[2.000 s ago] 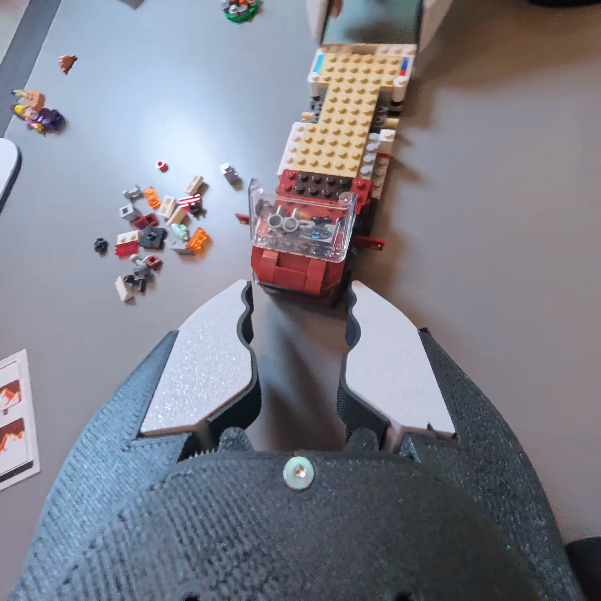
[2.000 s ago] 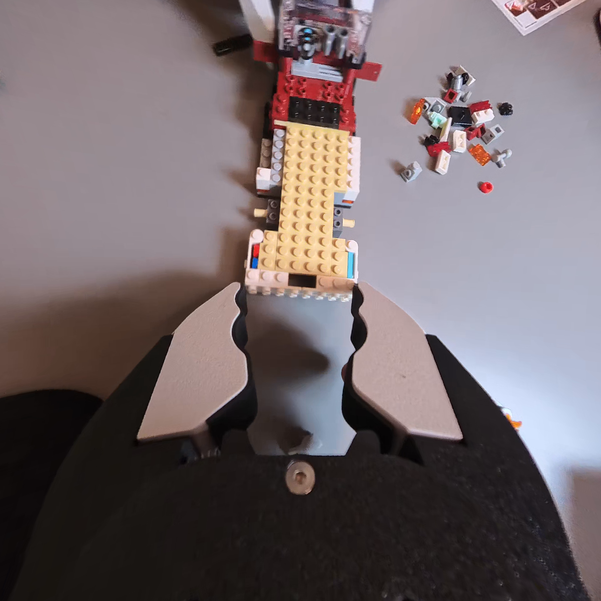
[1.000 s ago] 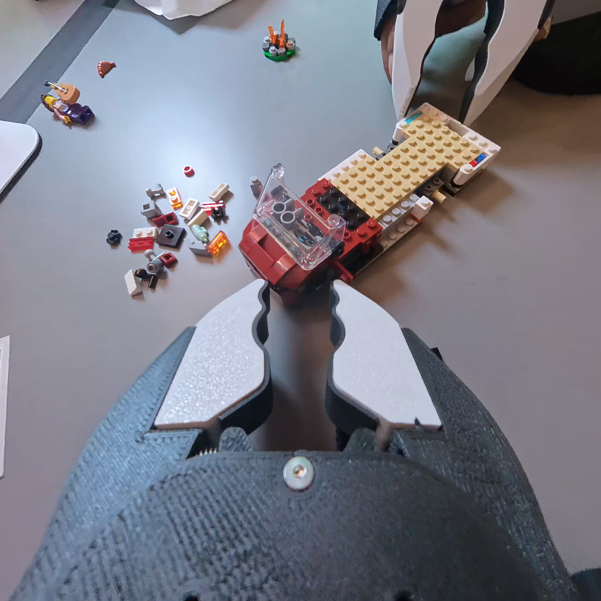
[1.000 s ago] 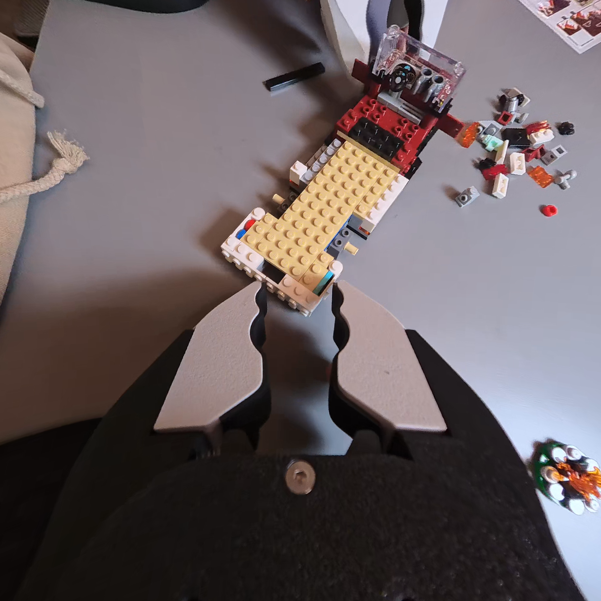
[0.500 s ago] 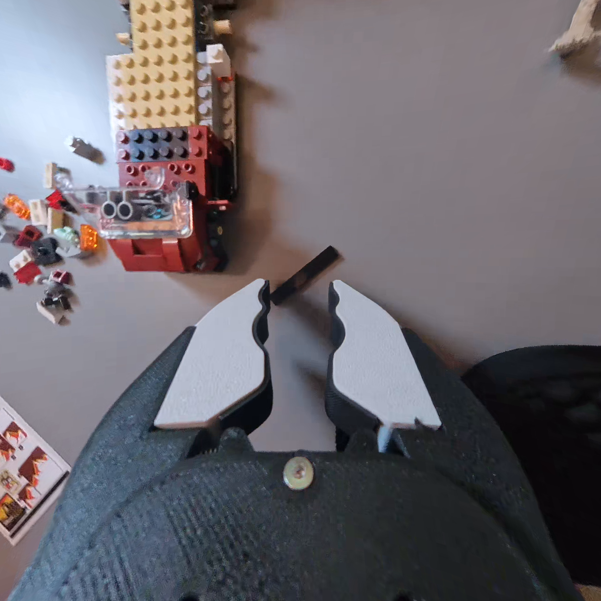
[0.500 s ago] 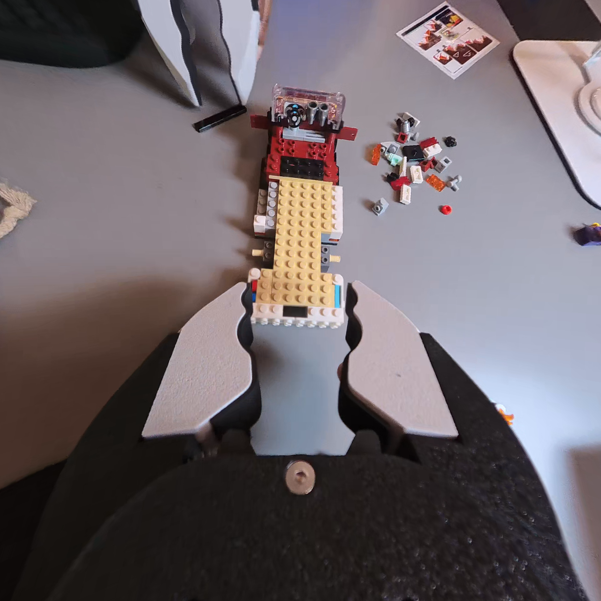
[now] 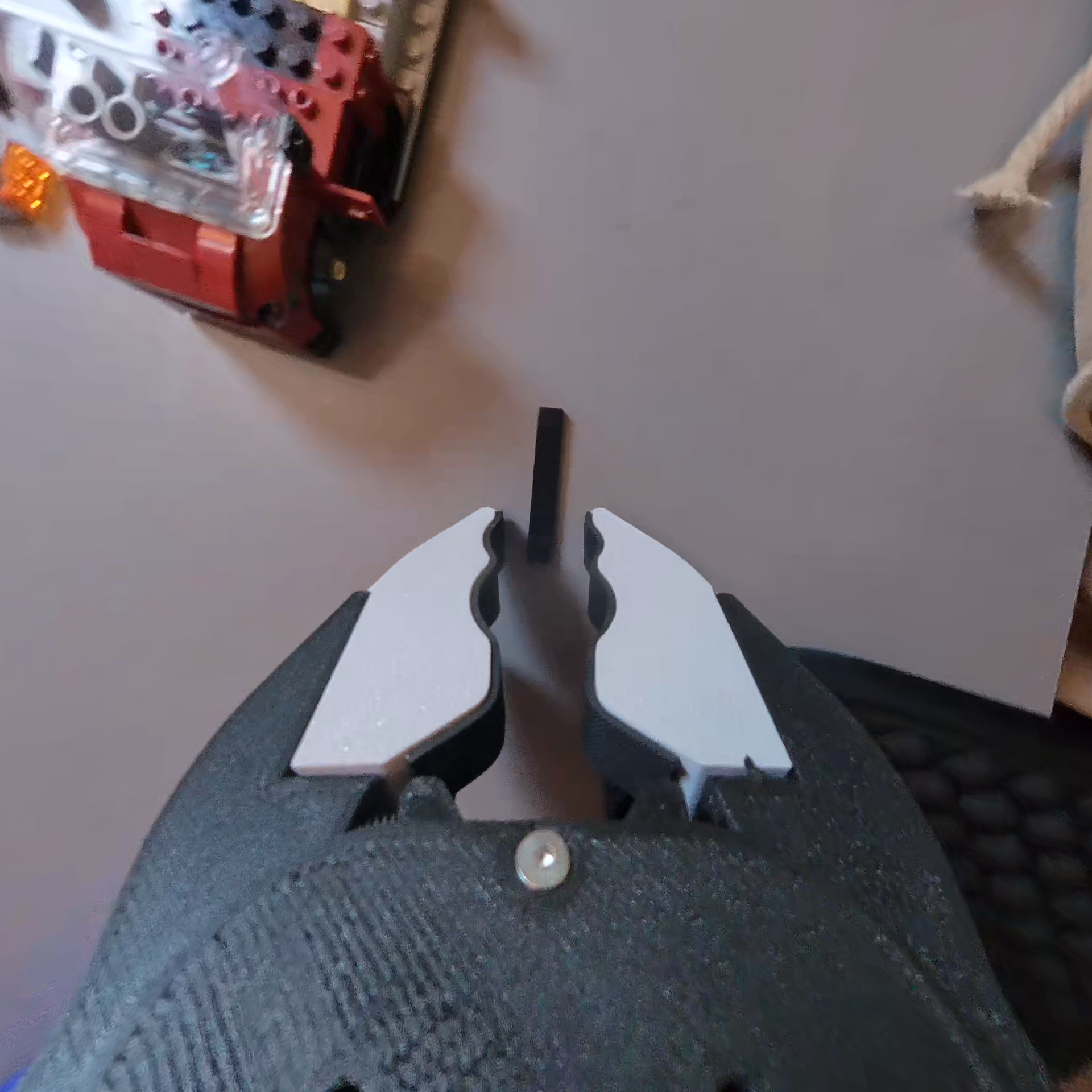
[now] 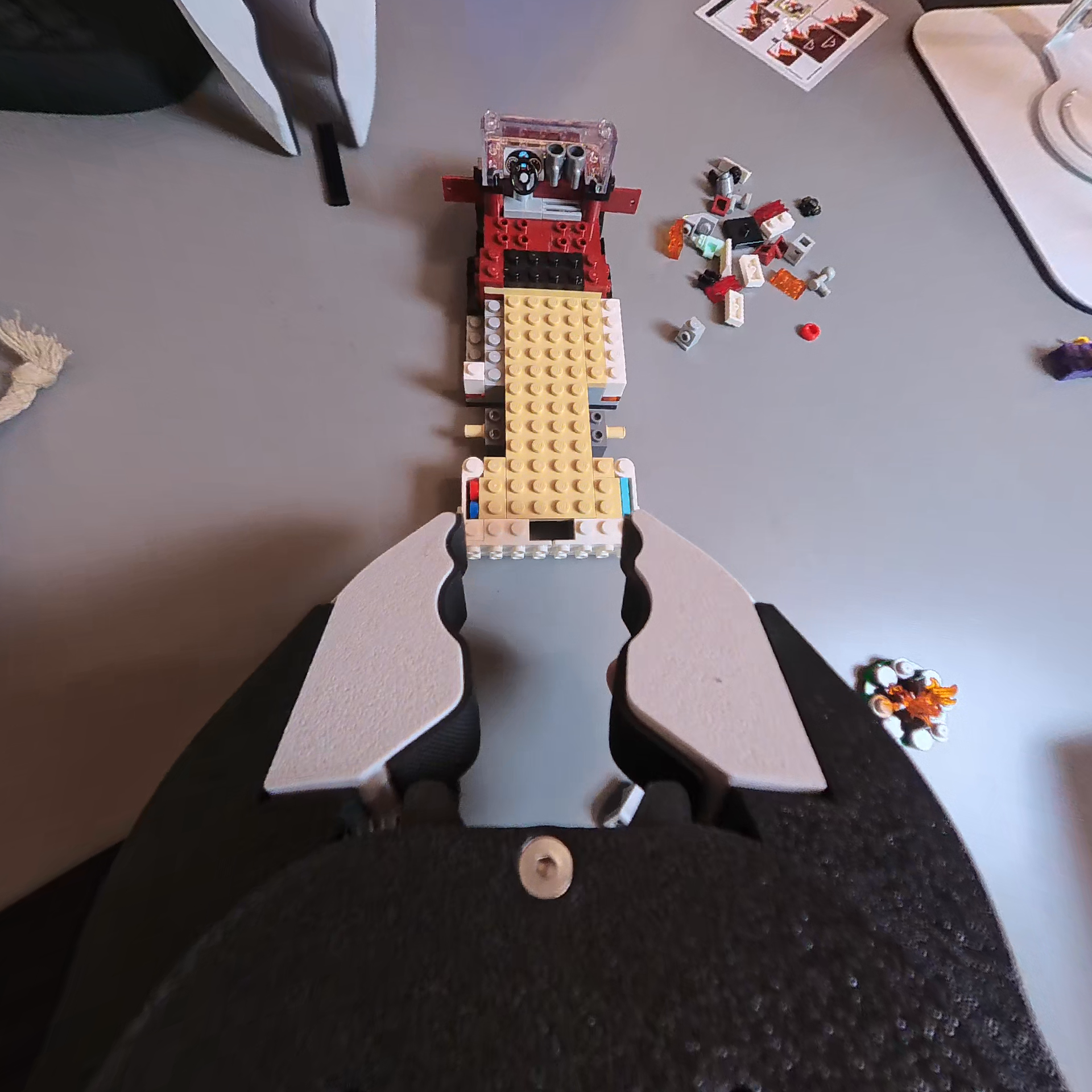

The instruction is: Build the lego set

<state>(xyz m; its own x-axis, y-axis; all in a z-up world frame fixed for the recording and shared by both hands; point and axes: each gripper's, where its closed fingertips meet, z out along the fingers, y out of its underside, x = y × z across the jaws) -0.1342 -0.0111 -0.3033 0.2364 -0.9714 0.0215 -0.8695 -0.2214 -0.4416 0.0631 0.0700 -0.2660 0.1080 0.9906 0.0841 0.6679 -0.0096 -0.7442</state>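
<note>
Left gripper (image 7: 542, 520) open, straddling near end of thin black bar (image 7: 548, 490) flat on table (image 7: 768, 295); gaps both sides. Risk: off-centre close skids bar. Bare table right, rope (image 7: 1028, 153) beyond. Right gripper (image 8: 540, 532) clamps white tail of brick truck (image 8: 546, 378); shove risks scattering loose bricks (image 8: 744, 248).

Left gripper (image 7: 542, 520): black woven-textured housing; pale grey flat fingers (image 7: 413, 638), wavy black inner pads.
Right gripper (image 8: 540, 523): black pebbled housing; matching pale grey fingers (image 8: 703, 650).
Screws: one silver screw (image 7: 542, 858) at 6 o'clock below each finger pair.
</note>
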